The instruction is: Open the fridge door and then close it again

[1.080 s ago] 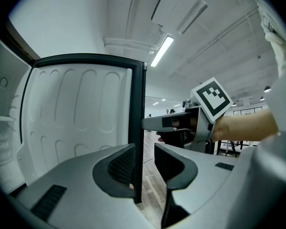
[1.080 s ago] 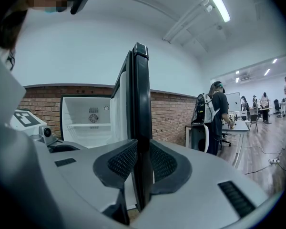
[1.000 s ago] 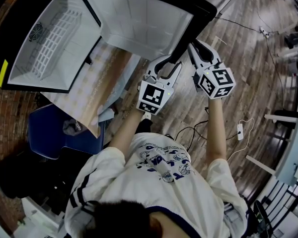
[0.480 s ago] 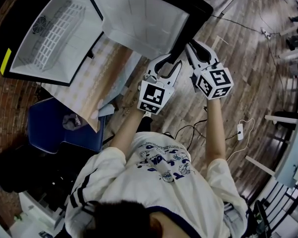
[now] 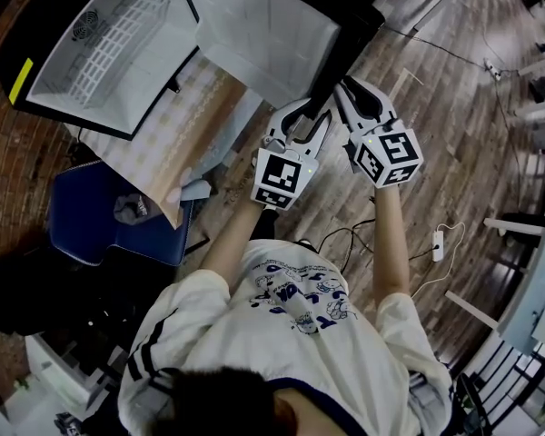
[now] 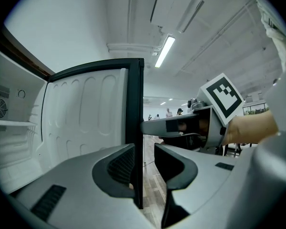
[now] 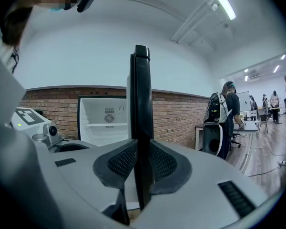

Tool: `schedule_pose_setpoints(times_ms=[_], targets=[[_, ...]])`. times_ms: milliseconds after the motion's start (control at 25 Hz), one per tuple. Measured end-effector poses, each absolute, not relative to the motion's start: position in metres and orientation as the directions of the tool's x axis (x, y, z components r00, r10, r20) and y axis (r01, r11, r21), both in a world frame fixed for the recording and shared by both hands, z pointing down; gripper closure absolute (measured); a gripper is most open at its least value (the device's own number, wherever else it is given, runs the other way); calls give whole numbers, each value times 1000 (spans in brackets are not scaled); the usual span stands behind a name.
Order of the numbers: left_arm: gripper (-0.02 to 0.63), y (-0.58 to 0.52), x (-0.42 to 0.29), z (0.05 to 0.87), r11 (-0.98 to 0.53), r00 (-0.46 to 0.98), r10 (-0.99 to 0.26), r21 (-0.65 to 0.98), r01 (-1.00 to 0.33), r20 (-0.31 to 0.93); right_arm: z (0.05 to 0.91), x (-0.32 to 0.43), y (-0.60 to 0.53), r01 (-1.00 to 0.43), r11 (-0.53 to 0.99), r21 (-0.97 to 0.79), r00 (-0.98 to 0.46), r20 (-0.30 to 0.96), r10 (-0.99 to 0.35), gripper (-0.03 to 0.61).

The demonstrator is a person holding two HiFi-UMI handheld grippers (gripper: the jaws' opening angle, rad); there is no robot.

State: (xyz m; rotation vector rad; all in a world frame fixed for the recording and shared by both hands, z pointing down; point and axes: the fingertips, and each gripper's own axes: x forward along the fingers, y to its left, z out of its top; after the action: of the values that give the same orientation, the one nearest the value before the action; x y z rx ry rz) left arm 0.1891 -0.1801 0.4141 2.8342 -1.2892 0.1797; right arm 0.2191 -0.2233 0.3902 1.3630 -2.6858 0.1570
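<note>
- Fridge door (image 5: 263, 34): it stands wide open with its white liner facing the head camera, swung well away from the fridge cabinet (image 5: 59, 94) and its wire shelf (image 5: 118, 44).
- Right gripper (image 7: 138, 163): the jaws are closed on the door's black free edge, with both ribbed pads pressed against it.
- Left gripper (image 6: 144, 163): the jaws are part-open astride the same edge, just beside the right gripper. 1 pad lies against the liner side; the other stands clear, with floor visible in the gap.
- Step in hand, as I judge it: carrying the door round its hinge arc, with the closing swing left to do.
- Technique: I let the right grip lead. I keep both grippers on the arc, not a straight line, so the edge does not twist between the pads, and I slow before the door meets the cabinet.
- Risk: the loose left jaws only guide, so a fast push may let the edge slip.
</note>
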Motion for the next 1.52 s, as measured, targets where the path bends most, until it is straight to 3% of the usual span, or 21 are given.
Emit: schedule_pose_setpoints(times_ms=[1520], targets=[[482,-108,82,421,-417,415,-902,6,-909,116,391,82,-109,-580,815,-3,-802,175,-570,494]])
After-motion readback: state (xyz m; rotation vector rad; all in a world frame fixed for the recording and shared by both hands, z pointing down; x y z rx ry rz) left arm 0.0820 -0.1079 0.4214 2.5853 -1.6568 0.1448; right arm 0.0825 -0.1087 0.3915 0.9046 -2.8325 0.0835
